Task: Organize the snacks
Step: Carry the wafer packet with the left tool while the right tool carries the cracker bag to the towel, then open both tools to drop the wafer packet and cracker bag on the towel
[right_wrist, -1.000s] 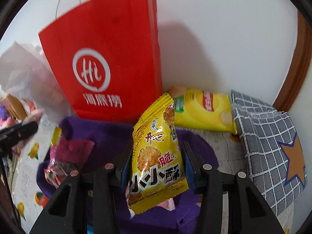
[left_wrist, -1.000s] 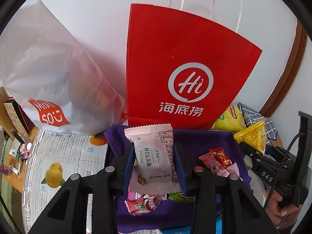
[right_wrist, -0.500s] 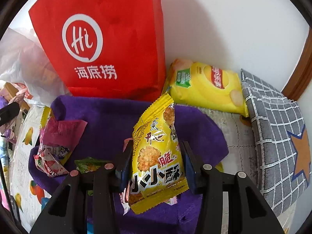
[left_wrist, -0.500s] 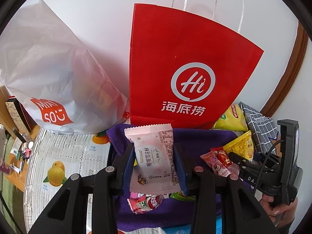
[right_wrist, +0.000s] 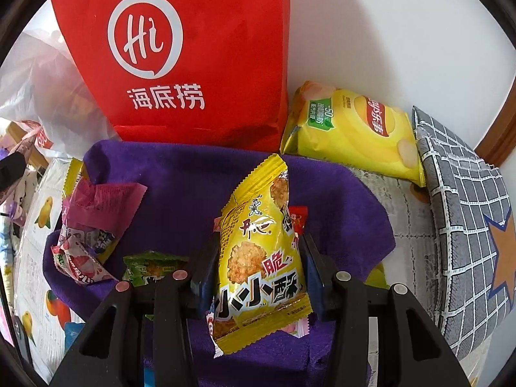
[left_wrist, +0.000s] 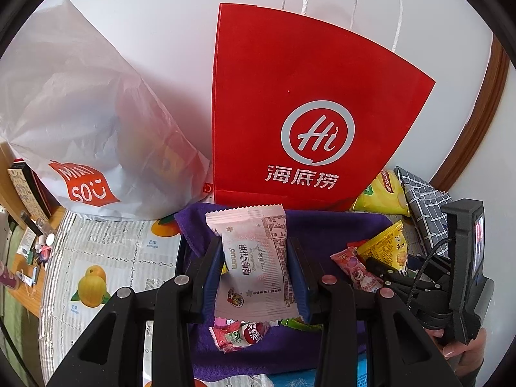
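Behind, one red paper bag (left_wrist: 309, 122) stands upright against the wall, contents hidden; beside it a white plastic bag (left_wrist: 80, 122). Below lies one purple towel (right_wrist: 200, 180) holding loose snacks. Only the right view fully shows the yellow chip bag (right_wrist: 354, 135). The left gripper (left_wrist: 254, 271) pinches a pale pink packet (left_wrist: 254, 258); the right gripper (right_wrist: 258, 277) pinches a yellow packet (right_wrist: 258, 258), both over the towel.

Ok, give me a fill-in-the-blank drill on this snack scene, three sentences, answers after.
1. The left gripper is shut on a ____ snack packet.
2. The right gripper is shut on a ____ snack packet.
3. Both packets hang over a ____ cloth in front of the red paper bag.

Missing words: white; yellow; purple
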